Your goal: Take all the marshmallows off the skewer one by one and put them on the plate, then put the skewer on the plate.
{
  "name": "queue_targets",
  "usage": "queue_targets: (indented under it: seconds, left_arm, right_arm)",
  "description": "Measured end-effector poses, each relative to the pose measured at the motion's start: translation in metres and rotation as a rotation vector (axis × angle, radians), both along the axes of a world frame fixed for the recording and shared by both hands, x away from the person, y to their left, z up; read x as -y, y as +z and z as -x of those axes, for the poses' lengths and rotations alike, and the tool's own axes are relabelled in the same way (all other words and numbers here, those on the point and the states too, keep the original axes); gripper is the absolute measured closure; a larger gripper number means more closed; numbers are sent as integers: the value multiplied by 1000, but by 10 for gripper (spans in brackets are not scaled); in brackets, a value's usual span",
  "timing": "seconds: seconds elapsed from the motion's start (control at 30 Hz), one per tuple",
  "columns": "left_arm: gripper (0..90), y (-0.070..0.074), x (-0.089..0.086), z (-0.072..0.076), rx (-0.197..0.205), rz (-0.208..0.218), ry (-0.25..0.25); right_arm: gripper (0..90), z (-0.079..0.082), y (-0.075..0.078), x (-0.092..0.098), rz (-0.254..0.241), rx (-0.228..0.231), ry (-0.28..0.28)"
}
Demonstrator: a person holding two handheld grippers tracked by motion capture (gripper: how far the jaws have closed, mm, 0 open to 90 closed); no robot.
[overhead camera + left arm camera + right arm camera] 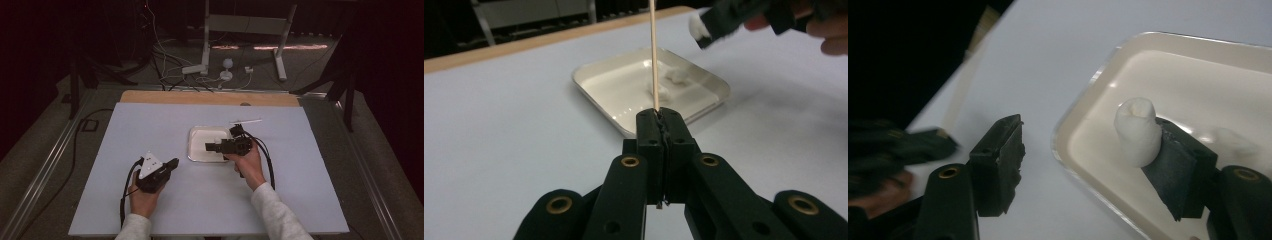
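Note:
My left gripper (660,117) is shut on a thin wooden skewer (654,50) that stands straight up out of its jaws. In the high view this left gripper (172,162) sits at the front left of the table, left of the tray. A shallow white tray (192,150) lies mid-table with white marshmallows (674,75) in it. My right gripper (1088,145) hovers over the tray's edge with its jaws wide apart. One marshmallow (1137,132) clings to its right pad, clear of the left pad. Another marshmallow (1233,142) lies in the tray (1088,85) behind it.
A pale sheet covers the table (150,200), and a wooden strip (210,97) runs along its far edge. A thin white stick (245,121) lies just beyond the tray. Cables and stand legs (205,65) cross the floor behind the table.

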State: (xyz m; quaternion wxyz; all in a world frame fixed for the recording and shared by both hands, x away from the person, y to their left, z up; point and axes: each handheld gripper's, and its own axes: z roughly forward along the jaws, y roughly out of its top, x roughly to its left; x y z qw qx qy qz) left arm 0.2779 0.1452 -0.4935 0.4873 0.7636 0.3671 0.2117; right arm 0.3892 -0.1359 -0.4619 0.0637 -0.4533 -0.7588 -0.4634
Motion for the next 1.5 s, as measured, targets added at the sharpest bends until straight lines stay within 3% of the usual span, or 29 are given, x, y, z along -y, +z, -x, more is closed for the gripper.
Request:
queue_targets:
  seconds: [0.17,0.33,0.67,0.77,0.87,1.03,1.5]
  left_arm:
    - [897,-7,20,0,-20,-38,-62]
    - [898,-8,28,0,-23,-50,-78]
    - [897,-3,23,-8,-36,11,-21]
    - [897,-2,28,-14,-41,4,-14]
    - [896,1,32,-21,-46,-22,-2]
    - [896,9,35,-33,-48,-13,28]
    - [895,16,45,-55,-88,-1,103]
  right_arm:
    - [261,0,3,-1,-48,-8,-5]
    - [235,1,2,-1,2,12,-28]
    - [179,13,8,11,-11,69,-34]
    - [169,19,7,15,-17,80,-30]
    - [155,24,5,19,11,103,-23]
    - [149,32,3,26,48,134,-21]
    - [149,48,6,58,50,179,-67]
